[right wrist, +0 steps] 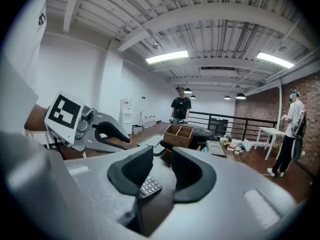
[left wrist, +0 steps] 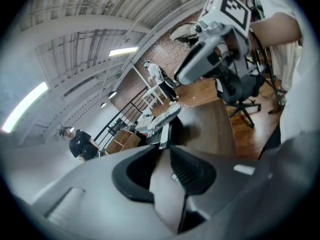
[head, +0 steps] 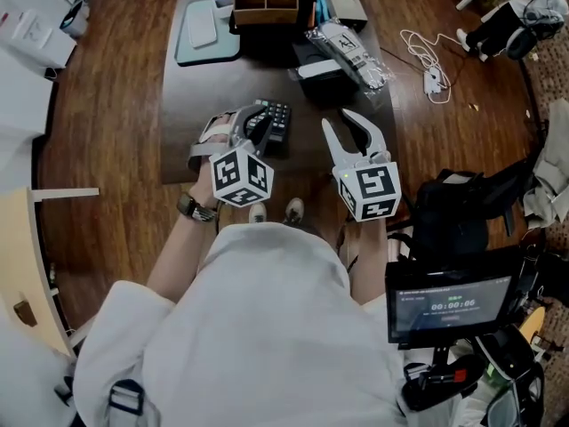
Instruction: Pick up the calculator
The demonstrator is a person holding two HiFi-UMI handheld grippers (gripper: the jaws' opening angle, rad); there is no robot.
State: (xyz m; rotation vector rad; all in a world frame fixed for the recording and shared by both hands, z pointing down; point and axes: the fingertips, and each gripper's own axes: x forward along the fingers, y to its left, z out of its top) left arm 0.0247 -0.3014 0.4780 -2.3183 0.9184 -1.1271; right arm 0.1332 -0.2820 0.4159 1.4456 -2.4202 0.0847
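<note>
head view, my left gripper and right gripper both released over the dark table, calculator flat just beside left tips, wooden floor around, left gripper view, jaws apart, tabletop between, right gripper view, calculator keys beyond parted jaws, white-walled loft, strip lights

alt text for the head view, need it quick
Seen from above, a person holds the left claw and right claw, both open and empty, over a dark table; a black calculator lies close by the left one.
</note>
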